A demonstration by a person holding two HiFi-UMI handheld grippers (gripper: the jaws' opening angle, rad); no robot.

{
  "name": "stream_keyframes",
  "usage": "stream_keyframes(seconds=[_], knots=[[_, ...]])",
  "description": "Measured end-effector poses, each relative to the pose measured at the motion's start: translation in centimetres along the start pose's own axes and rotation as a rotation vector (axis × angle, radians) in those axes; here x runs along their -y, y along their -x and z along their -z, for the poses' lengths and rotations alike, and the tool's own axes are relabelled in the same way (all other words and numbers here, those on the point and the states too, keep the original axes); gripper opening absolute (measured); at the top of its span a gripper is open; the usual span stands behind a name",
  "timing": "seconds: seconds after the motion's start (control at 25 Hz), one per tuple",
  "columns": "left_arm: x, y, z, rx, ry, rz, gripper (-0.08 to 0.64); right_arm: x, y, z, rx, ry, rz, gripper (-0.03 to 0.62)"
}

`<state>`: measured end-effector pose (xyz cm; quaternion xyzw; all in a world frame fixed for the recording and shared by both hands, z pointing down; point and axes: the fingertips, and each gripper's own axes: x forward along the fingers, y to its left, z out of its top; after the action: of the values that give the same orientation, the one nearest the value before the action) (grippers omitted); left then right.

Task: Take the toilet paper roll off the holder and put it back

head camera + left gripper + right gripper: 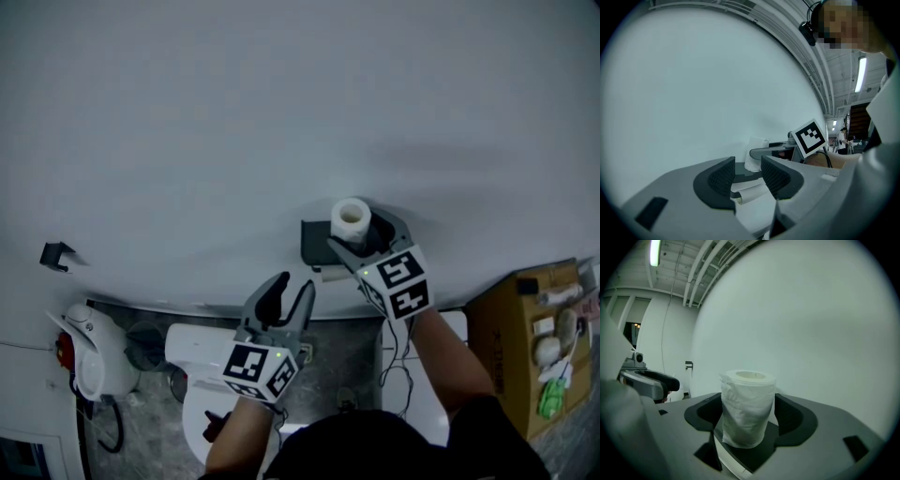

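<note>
A white toilet paper roll (352, 217) stands upright on the flat top of the black wall holder (314, 242). My right gripper (361, 232) reaches around it from the right. In the right gripper view the roll (746, 411) stands between the two pads, which sit close beside it without squeezing it; the right gripper (747, 416) is open. A second paper tube (749, 193) lies under the holder's top. My left gripper (292, 287) hangs lower left of the holder, open and empty, and in its own view (747, 171) looks at the roll (754, 151).
The pale wall fills the upper half of the head view. Below stand a white toilet (202, 361), a white appliance with a red part (89, 354) at the left, and a cardboard box (525, 328) with small items at the right. A black hook (56, 254) sticks out of the wall.
</note>
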<state>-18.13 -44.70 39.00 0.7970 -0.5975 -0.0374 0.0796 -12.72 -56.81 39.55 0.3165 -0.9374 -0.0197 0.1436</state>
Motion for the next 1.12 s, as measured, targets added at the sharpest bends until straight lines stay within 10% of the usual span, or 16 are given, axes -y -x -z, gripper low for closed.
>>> stream_keyframes(seconds=[0.6,1.12], knots=[[2.1,4.3,-0.7,0.008,-0.015,0.028,0.163,-1.7,6.6,-1.2,0.087,-0.095,0.055,0.342],[2.5,14.5,-0.6,0.017,-0.002,0.042,0.163,-13.4,12.0,-1.3,0.130,-0.220,-0.026,0.328]])
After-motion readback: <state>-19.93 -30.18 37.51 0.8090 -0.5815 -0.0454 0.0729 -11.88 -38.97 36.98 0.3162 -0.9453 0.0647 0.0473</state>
